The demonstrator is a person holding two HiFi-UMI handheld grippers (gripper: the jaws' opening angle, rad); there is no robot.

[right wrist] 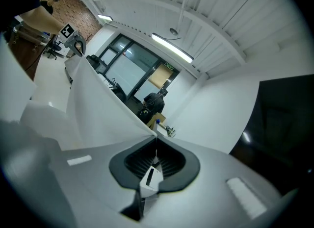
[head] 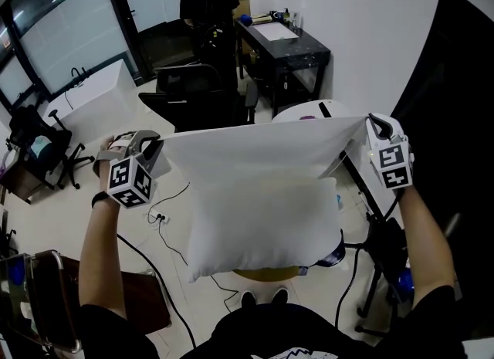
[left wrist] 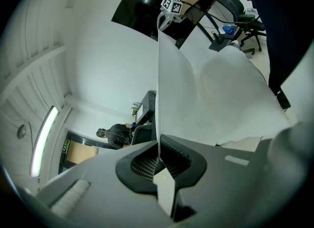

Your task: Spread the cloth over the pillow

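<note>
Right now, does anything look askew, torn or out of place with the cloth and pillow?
Nothing stands out. The cloth is stretched taut, with no tear showing, between the left gripper and right gripper, each shut on a corner, above the pillow, which lies flat.

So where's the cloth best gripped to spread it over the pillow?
Take the cloth by two corners of one edge, each from its outer side, as the left gripper and right gripper do, jaws shut on it. Thin and limp, it stretches flat between them, wider than the pillow.
</note>
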